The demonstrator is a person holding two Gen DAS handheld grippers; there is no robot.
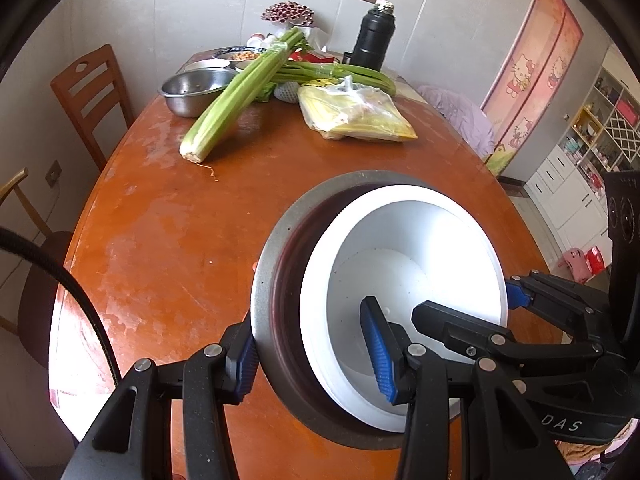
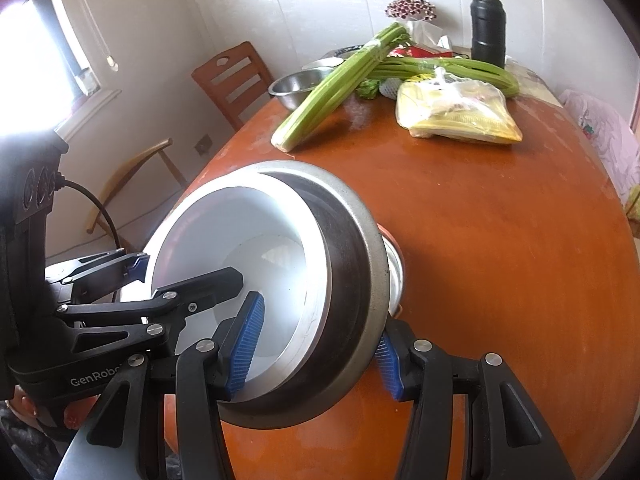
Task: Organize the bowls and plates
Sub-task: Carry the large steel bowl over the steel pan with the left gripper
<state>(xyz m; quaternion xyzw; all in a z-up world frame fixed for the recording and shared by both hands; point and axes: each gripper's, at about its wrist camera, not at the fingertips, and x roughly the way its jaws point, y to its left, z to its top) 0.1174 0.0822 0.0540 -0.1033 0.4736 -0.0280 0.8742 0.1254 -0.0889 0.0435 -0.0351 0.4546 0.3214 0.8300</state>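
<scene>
Nearest, we see the left tool (image 1: 316,360) and right tool (image 2: 316,354) each clamped on opposite rims of a stack: a white bowl (image 1: 416,280) nested in a grey-rimmed dark bowl (image 1: 268,280), tilted above the orange bench (image 1: 168,240). Farther off lie celery (image 1: 236,92), a yellow bag (image 1: 356,112), a steel bowl (image 1: 192,90) and a black flask (image 1: 374,38).

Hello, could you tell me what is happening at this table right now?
A person is holding a stack of nested bowls, white inside a grey-rimmed one, with two handheld claws. The left claw and the right claw each clamp opposite sides of the rim, one finger inside and one outside. The stack is tilted over the wooden table. Celery lies further back.
</scene>
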